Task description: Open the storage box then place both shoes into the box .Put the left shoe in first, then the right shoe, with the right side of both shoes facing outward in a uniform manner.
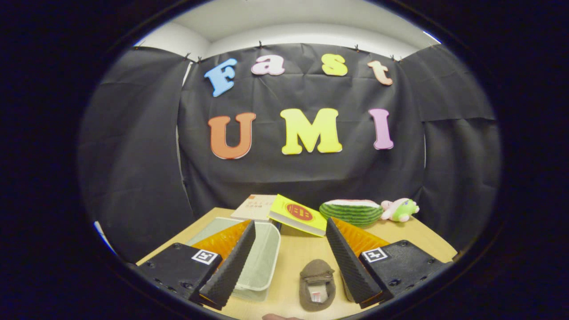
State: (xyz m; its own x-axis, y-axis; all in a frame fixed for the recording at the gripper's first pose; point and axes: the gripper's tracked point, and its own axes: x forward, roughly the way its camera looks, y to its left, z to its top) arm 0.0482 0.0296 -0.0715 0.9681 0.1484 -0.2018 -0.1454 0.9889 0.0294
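I'm holding the hand-held gripper (289, 266) wide open and empty above the worktop's (293, 249) near edge, one brown shoe (316, 284) between its fingers, the lidded storage box (260, 253) under the left finger, unopened, so the lid comes first.

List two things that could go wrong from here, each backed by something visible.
1. The open claw brackets one brown shoe. The other is barely visible behind a finger, so the wrong shoe might go first.
2. The storage box looks closed; grabbing a shoe now would skip opening it.
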